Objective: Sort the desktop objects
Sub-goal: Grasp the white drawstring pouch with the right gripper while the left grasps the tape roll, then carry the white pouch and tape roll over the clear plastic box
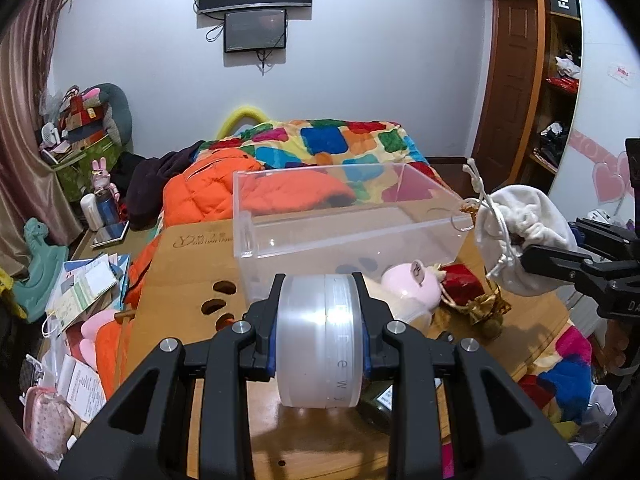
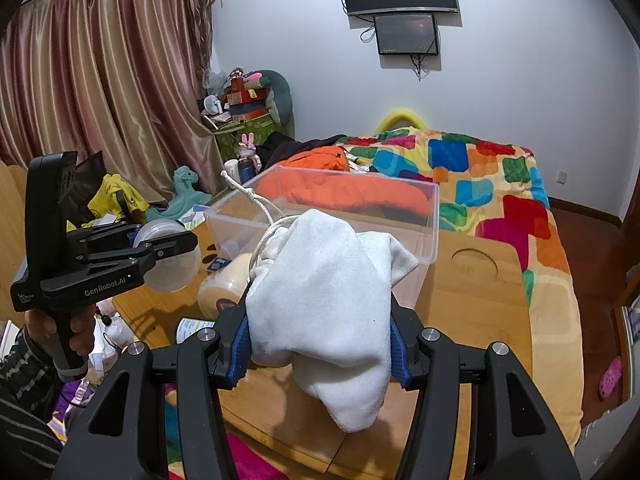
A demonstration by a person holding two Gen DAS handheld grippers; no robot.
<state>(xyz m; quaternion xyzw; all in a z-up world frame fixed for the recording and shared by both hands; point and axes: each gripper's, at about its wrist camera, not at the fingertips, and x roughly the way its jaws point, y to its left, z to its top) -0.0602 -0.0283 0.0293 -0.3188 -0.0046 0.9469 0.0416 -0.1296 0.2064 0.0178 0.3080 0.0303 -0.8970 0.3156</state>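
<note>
My left gripper (image 1: 319,320) is shut on a translucent round plastic case (image 1: 320,340), held above the wooden table; the same case (image 2: 170,256) shows in the right wrist view at the left. My right gripper (image 2: 320,328) is shut on a white drawstring pouch (image 2: 324,304), whose cord trails up and to the left. In the left wrist view that pouch (image 1: 524,232) hangs at the right, beside the clear plastic box (image 1: 348,216). The box (image 2: 430,216) stands open-topped on the table, just beyond both grippers.
A pink pig toy (image 1: 408,284), a red and gold ornament (image 1: 464,292) and a yellowish tape roll (image 2: 228,284) lie on the wooden table (image 2: 480,300). Behind is a bed with a colourful blanket (image 2: 480,168). Papers and toys crowd the left side (image 1: 88,288).
</note>
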